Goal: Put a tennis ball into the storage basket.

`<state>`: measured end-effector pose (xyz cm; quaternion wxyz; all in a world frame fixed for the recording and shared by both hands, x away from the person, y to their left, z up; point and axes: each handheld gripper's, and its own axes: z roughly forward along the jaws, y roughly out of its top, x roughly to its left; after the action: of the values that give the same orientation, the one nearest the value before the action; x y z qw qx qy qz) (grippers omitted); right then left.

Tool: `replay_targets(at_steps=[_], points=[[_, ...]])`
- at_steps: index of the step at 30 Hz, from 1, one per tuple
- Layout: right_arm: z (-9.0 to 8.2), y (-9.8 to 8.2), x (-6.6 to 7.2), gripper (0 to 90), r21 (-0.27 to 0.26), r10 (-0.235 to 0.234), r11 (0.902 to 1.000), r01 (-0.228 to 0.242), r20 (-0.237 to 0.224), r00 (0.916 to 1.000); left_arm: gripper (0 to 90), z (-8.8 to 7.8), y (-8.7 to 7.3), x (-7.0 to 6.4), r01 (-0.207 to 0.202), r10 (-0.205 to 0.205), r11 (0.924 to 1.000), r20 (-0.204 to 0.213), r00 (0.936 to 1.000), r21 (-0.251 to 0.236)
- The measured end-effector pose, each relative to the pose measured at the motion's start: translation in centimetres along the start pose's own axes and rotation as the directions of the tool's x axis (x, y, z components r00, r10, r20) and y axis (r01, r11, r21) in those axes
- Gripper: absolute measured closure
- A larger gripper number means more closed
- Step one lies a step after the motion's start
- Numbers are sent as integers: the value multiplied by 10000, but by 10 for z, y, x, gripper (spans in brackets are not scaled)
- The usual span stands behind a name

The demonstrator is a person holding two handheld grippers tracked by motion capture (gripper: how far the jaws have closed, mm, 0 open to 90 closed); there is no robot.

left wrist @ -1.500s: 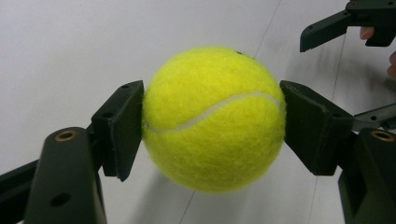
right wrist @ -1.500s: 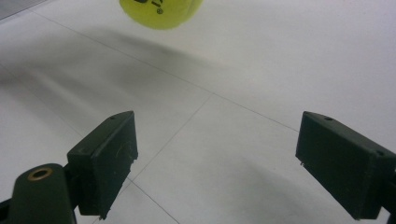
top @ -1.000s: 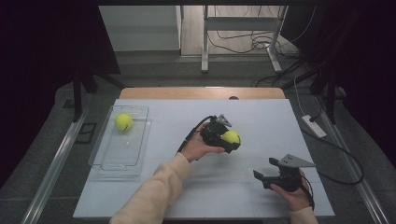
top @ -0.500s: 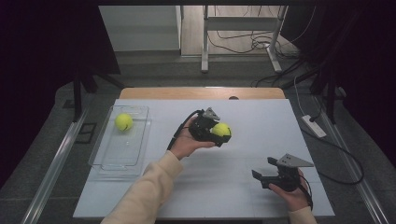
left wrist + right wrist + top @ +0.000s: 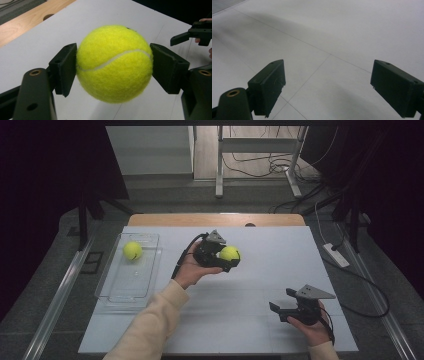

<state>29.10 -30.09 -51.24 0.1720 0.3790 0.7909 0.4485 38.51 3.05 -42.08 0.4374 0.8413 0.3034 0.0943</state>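
The white table (image 5: 240,285) is taking up most of the room in front of me, and at its left side a clear plastic tray (image 5: 112,285) is lying with one tennis ball (image 5: 132,251) already sitting near its far end. That much of the job looks done to me.

Out over the middle of the table, the left gripper (image 5: 231,260) is pinching a second tennis ball (image 5: 229,253) and holding it clear of the surface, well apart from the tray. In the left gripper view the two black pads (image 5: 65,67) are pressing on opposite sides of that ball (image 5: 114,62), with the seam curving across its face and the table showing beneath it.

Near the person's right, the right gripper (image 5: 281,304) is waiting low over bare table, its jaws spread wide with nothing between them; the right gripper view is looking down at blank white board past the pads (image 5: 269,85).

As I judge it, what is left is carrying the held ball across to the tray and letting it go beside the first one.
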Motion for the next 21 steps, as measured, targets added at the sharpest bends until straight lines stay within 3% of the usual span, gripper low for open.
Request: replay_targets(at_steps=[21], points=[[1,0,0,122,29,12,10000,-12,-16,10000,270,-28,3,12,73,-96,9991,-545,9985,-415]])
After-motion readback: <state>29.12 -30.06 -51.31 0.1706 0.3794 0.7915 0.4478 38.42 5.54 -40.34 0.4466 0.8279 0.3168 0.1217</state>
